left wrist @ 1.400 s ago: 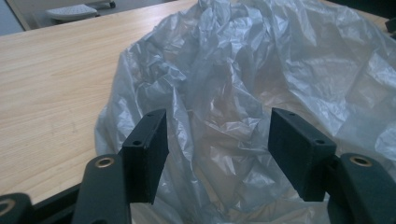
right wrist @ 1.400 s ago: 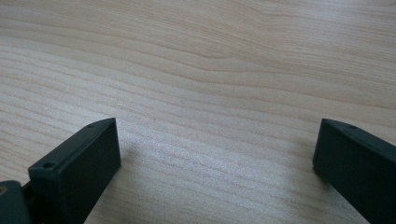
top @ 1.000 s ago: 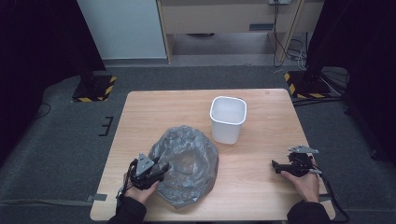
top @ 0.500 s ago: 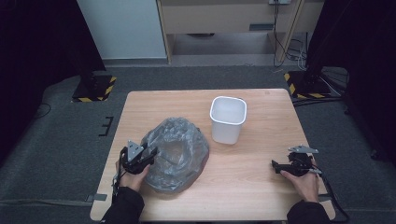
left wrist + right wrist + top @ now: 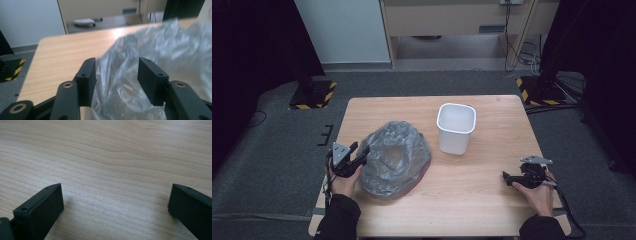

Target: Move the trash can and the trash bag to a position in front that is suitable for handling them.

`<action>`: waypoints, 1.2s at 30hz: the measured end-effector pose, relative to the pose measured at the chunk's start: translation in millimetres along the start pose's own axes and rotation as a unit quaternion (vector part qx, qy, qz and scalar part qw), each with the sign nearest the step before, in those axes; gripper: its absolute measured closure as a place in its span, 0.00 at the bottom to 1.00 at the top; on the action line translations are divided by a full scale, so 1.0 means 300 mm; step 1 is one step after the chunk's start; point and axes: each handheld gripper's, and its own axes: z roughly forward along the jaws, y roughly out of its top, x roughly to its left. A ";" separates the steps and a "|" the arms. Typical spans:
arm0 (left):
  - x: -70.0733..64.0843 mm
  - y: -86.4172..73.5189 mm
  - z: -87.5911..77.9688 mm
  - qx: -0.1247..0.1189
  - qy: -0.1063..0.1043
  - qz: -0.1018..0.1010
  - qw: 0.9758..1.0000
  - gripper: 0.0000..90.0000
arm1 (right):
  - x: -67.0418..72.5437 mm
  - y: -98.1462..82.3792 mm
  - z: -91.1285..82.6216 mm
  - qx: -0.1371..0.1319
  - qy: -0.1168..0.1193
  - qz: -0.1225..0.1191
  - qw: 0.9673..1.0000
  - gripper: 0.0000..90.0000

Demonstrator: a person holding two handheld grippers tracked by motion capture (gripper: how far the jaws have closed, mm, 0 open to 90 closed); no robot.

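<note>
A crumpled clear plastic bag (image 5: 398, 159) lies on the left half of the wooden table (image 5: 492, 210). My left gripper (image 5: 362, 150) is at the bag's left edge, pointing right into it. In the left gripper view the bag's film (image 5: 130, 82) bulges up between the jaws of that gripper (image 5: 116, 67). Those jaws have just been opening and stand apart, not visibly pinching the film. My right gripper (image 5: 506, 176) rests low at the table's front right. In its own view it (image 5: 115, 195) is wide open over bare wood.
A white square plastic bin (image 5: 456, 127) stands upright just right of the bag, behind the table's middle. Dark carpet surrounds the table, with yellow-and-black striped stand feet (image 5: 314, 97) at the back left and back right.
The left gripper has moved left and a little farther from the person, and the bag has shifted left with it and bunched up. The right gripper has stayed put.
</note>
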 end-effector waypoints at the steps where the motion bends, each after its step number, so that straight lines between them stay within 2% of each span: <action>1: 0.003 0.007 -0.013 -0.005 -0.003 -0.003 1.000 0.53 | 0.000 0.000 0.000 0.000 0.000 0.000 1.000 0.01; 4: -0.003 0.023 -0.045 -0.016 -0.014 -0.007 1.000 0.51 | 0.000 0.000 0.001 -0.001 0.000 -0.003 1.000 0.01; 7: -0.035 0.047 -0.068 -0.026 -0.032 -0.007 0.999 0.48 | 0.000 0.000 0.000 0.000 0.001 -0.001 1.000 0.01; 10: -0.086 0.063 -0.073 -0.025 -0.052 -0.003 0.998 0.46 | 0.001 0.001 0.001 0.000 0.004 -0.004 1.000 0.01; 13: -0.176 0.064 -0.069 -0.008 -0.072 0.018 0.997 0.44 | 0.002 0.001 0.001 0.000 0.007 -0.004 1.000 0.01; 16: -0.262 0.054 -0.062 0.006 -0.095 0.040 0.995 0.42 | 0.004 0.000 0.000 0.000 0.008 -0.004 1.000 0.01; 17: -0.262 0.054 -0.062 0.006 -0.095 0.040 0.995 0.41 | 0.003 0.000 0.000 -0.001 0.007 -0.005 1.000 0.01; 18: -0.328 0.039 -0.052 0.019 -0.109 0.062 0.992 0.40 | 0.004 -0.001 0.000 -0.001 0.007 -0.004 1.000 0.01; 19: -0.353 0.030 -0.047 0.024 -0.114 0.064 0.991 0.40 | 0.005 -0.001 -0.001 -0.002 0.006 -0.004 1.000 0.01; 20: -0.374 0.021 -0.042 0.029 -0.120 0.068 0.990 0.39 | 0.005 -0.001 -0.002 -0.002 0.005 -0.005 1.000 0.01; 21: -0.374 0.021 -0.042 0.029 -0.120 0.068 0.990 0.39 | 0.005 -0.001 -0.002 -0.002 0.005 -0.005 1.000 0.01; 22: -0.400 0.006 -0.031 0.038 -0.128 0.081 0.988 0.38 | 0.007 -0.003 -0.003 -0.003 0.004 -0.003 1.000 0.02; 23: -0.410 -0.002 -0.026 0.043 -0.130 0.086 0.987 0.38 | 0.008 -0.003 -0.004 -0.003 0.004 0.001 1.000 0.03; 26: -0.427 -0.024 -0.010 0.054 -0.128 0.095 0.986 0.37 | 0.008 -0.004 -0.006 -0.005 0.002 0.003 1.000 0.04; 29: -0.423 -0.040 0.010 0.069 -0.115 0.112 0.985 0.38 | 0.008 -0.005 -0.007 -0.006 0.000 0.003 1.000 0.05; 32: -0.397 -0.054 0.036 0.077 -0.101 0.124 0.984 0.38 | 0.002 -0.005 -0.016 -0.007 -0.002 0.006 1.000 0.13; 34: -0.377 -0.059 0.049 0.075 -0.092 0.125 0.985 0.38 | -0.001 -0.005 -0.025 -0.009 0.005 0.019 1.000 0.18; 36: -0.349 -0.062 0.066 0.074 -0.081 0.127 0.986 0.38 | -0.006 -0.007 -0.029 -0.014 0.011 0.022 1.000 0.21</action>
